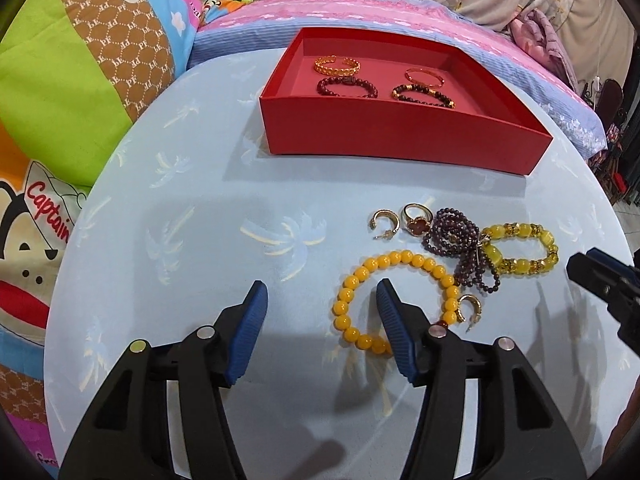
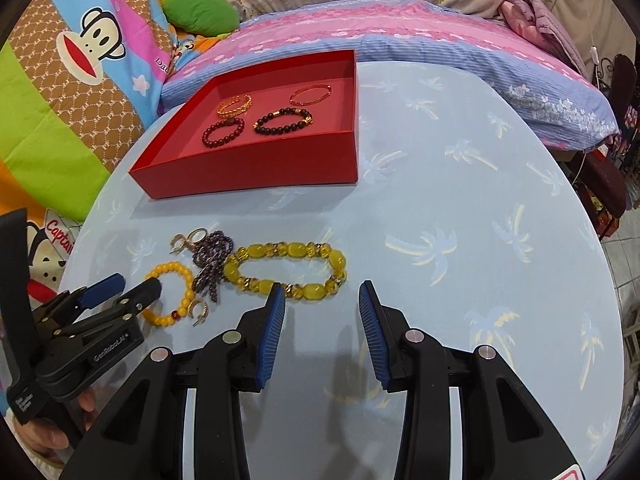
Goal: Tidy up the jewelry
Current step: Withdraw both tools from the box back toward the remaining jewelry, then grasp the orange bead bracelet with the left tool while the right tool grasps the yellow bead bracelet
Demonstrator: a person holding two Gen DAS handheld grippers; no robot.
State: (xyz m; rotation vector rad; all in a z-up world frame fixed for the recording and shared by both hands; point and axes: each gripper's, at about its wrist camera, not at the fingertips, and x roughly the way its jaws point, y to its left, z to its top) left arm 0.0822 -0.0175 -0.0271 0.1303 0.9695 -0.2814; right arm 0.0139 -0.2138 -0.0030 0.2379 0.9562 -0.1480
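A red box (image 1: 400, 140) (image 2: 256, 168) at the back of the round table holds several bracelets. Loose pieces lie in front of it: an orange-yellow bead bracelet (image 1: 349, 294) (image 2: 170, 270), a purple bead strand (image 1: 450, 240) (image 2: 210, 258), a yellow-green crystal bracelet (image 1: 520, 236) (image 2: 280, 252), two hoop earrings (image 1: 382, 222) (image 1: 470, 306) and a ring (image 1: 416, 220). My left gripper (image 1: 320, 298) (image 2: 128, 286) is open, its right finger inside the orange-yellow loop and the loop's left arc between the jaws, untouched. My right gripper (image 2: 322, 298) (image 1: 600, 280) is open; its left fingertip overlaps the crystal bracelet's near side.
The table (image 1: 192, 248) (image 2: 460, 208) wears a light blue cloth with palm prints. Colourful cartoon bedding (image 1: 80, 80) (image 2: 72, 92) crowds its left edge, and a pink and blue pillow (image 2: 440, 36) lies behind it. A person's hand (image 2: 48, 436) holds the left gripper.
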